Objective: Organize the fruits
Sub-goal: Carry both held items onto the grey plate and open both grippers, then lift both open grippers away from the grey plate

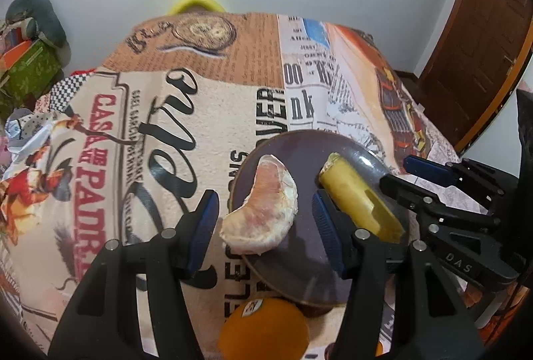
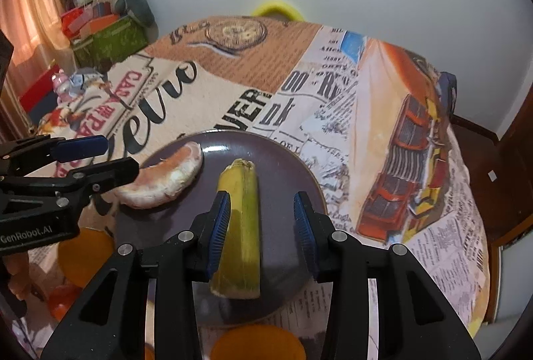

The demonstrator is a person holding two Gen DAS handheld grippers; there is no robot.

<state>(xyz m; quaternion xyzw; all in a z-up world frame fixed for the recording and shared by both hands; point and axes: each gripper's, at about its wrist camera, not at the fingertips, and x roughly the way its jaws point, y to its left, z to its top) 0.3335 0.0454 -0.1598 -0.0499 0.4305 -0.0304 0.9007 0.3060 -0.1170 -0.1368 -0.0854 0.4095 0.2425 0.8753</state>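
A dark purple plate (image 1: 336,263) (image 2: 286,167) lies on the printed tablecloth. On it lie a peeled pink citrus segment (image 1: 265,210) (image 2: 166,180) and a yellow-green banana-like piece (image 1: 359,196) (image 2: 241,226). My left gripper (image 1: 265,221) is open, its fingers on either side of the segment, not touching it. My right gripper (image 2: 261,226) is open above the yellow piece, which lies by its left pad (image 2: 220,226). Each gripper shows in the other's view: the right one (image 1: 409,175), the left one (image 2: 106,157).
An orange with a sticker (image 1: 263,330) lies at the plate's near edge; more oranges (image 2: 83,253) (image 2: 258,343) and a red fruit (image 2: 63,300) lie near me. A green box (image 2: 110,40) and clutter stand at the far left. A wooden door (image 1: 479,37) is at right.
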